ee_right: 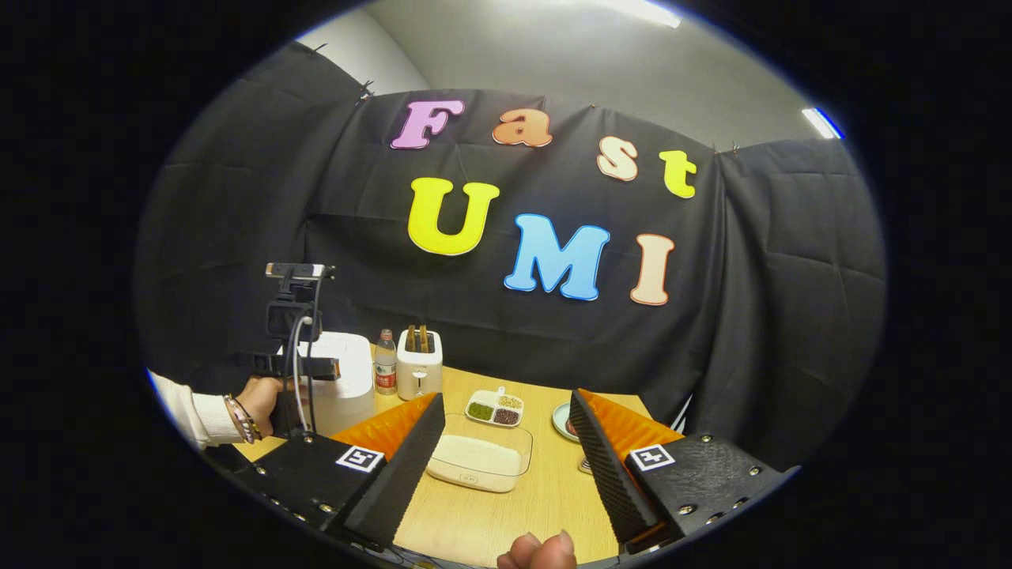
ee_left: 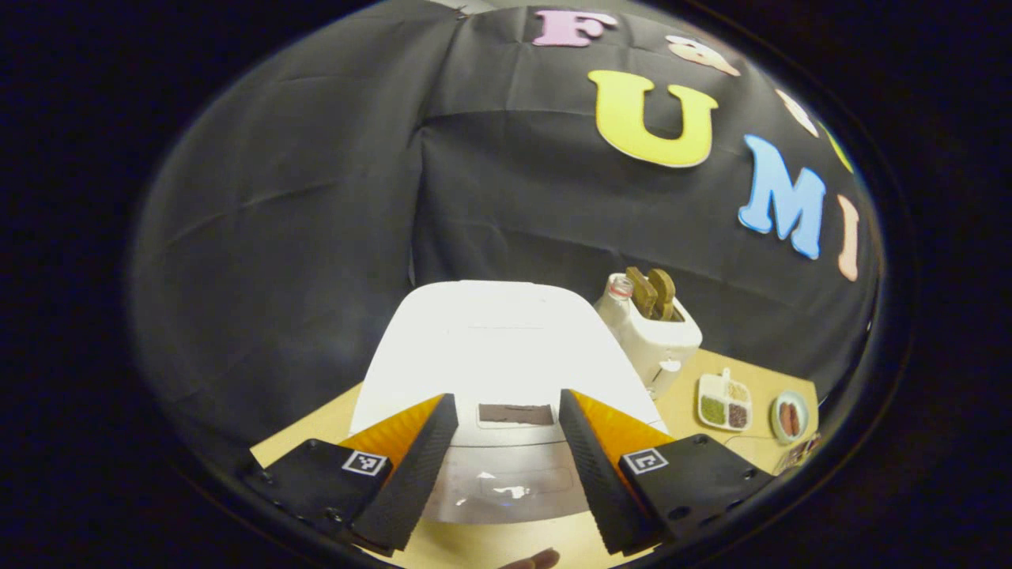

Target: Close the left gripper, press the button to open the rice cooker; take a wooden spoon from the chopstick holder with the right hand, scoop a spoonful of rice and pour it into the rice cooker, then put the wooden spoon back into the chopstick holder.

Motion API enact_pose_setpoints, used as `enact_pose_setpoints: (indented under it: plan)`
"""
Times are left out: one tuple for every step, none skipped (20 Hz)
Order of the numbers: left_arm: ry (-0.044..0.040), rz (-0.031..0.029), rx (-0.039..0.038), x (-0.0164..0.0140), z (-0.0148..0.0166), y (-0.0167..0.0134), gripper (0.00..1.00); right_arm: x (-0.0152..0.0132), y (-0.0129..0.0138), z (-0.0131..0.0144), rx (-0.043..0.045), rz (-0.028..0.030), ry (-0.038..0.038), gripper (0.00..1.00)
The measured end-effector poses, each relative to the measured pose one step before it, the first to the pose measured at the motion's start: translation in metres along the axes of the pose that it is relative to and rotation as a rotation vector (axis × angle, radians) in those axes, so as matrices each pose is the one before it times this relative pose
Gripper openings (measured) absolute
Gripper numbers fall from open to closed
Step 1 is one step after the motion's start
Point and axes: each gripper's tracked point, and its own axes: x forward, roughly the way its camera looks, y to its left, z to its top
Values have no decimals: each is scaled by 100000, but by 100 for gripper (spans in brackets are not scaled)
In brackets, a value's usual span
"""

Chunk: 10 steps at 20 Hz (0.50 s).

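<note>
In the left gripper view the left gripper (ee_left: 506, 466) hangs with its jaws spread wide, one finger on either side of the white rice cooker (ee_left: 506, 356), which stands just beyond them on the wooden table (ee_left: 711, 442) with its lid down; the dark panel (ee_left: 515, 413) at the lid's near edge sits in the gap between the fingers. To the right of the cooker stands a white holder (ee_left: 652, 336) with brown wooden handles (ee_left: 652, 292) sticking up from it, and a bottle just behind it. Farther right lie a divided dish (ee_left: 724, 403) of grains and a small plate (ee_left: 789, 416). In the right gripper view the right gripper (ee_right: 506, 466) is also spread apart, low over the table, with a clear container of rice (ee_right: 478, 462) lying between and just beyond its fingers. At far left a hand (ee_right: 265, 395) in a white sleeve holds the other gripper next to the cooker.
</note>
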Motion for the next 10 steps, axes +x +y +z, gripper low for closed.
enact_pose_setpoints:
  plan:
    - [1575,-370,-2732,-422,-250,255,91,-103,-74,-115,-536,339,-40,97]
    - [1342,-1543,-2400,-639,-136,-238,100,-54,-256,9,-728,-61,-205,97]
    - [-160,-1577,-1410,-766,126,-400,96,-122,-385,58,-527,-289,-463,97]
    - [-1625,-1145,424,-994,449,-316,92,-15,-431,226,-56,-176,-871,97]
    - [-2101,-1198,1657,-1083,671,-380,96,-2,-513,353,234,-152,-1119,97]
    - [-2411,-2304,1037,-1388,836,-850,96,-46,-507,356,234,-179,-1221,98]
    - [-2045,-3142,-527,-1569,819,-1202,96,3,-726,480,-28,-324,-1494,97]
    - [-1549,-3758,-1272,-2129,781,-1356,100,24,-836,481,-262,-578,-1696,97]
    - [-1566,-3563,-478,-1989,824,-1393,96,-74,-800,490,-386,-152,-1896,97]
    - [-2734,-3249,217,-2201,1104,-1254,96,-99,-886,562,-291,28,-2138,97]
